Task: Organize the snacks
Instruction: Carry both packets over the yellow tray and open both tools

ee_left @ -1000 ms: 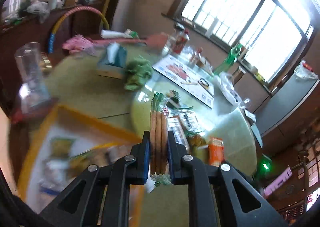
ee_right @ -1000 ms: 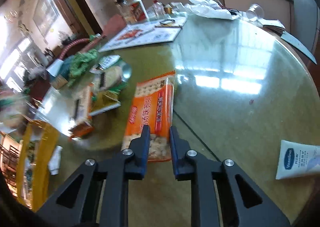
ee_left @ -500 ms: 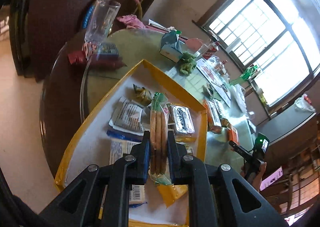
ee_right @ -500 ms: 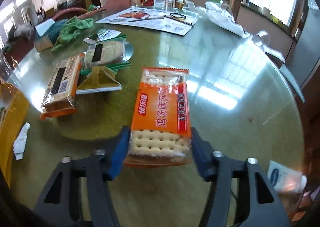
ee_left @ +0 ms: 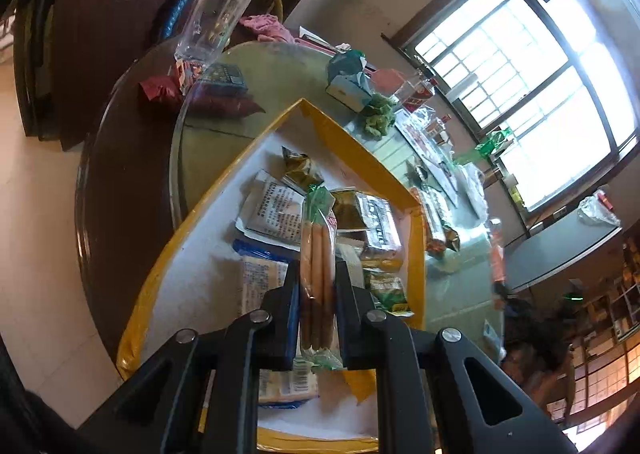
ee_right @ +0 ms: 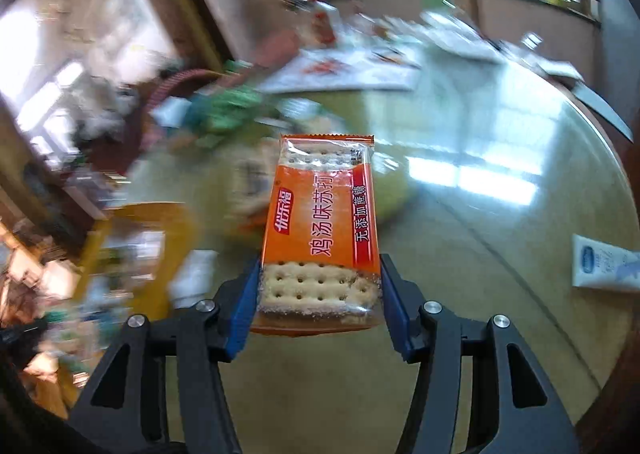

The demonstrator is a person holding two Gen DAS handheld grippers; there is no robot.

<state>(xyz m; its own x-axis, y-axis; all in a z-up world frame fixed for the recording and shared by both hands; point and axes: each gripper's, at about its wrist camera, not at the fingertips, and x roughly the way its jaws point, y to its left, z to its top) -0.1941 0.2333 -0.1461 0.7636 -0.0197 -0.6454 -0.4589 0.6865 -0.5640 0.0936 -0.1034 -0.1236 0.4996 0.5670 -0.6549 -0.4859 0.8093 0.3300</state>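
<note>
- My left gripper (ee_left: 317, 296) is clamped on a slim clear packet of biscuit sticks (ee_left: 316, 254), its two fingers pressed against the packet's long sides, green crimped end pointing away from me.
- I hold that packet above the yellow-rimmed tray (ee_left: 352, 142), which sits on the round glass-topped table (ee_left: 224, 122).
- Lying in the tray under the packet are a white printed sachet (ee_left: 276, 210) to the left, a small green wrapper (ee_left: 300, 168) farther off, a silver-and-black packet (ee_left: 378, 222) to the right and a blue-edged packet (ee_left: 262, 282) nearest me.
- Far left on the table a clear plastic cup (ee_left: 214, 18) stands beside some dark red pouches (ee_left: 224, 102).
- My right gripper (ee_right: 318, 296) is clamped on an orange cracker packet (ee_right: 324, 226), its blue-padded fingers squeezing the near end where square crackers show through the clear film.
- The cracker packet is lifted off the table, lying flat between my fingers with its far end pointing away.
- To the right, well apart from it, a white tube (ee_right: 604, 268) lies on the glass.
- To the left of my right gripper the scene is badly blurred; I can just make out the yellow tray's edge there.
</note>
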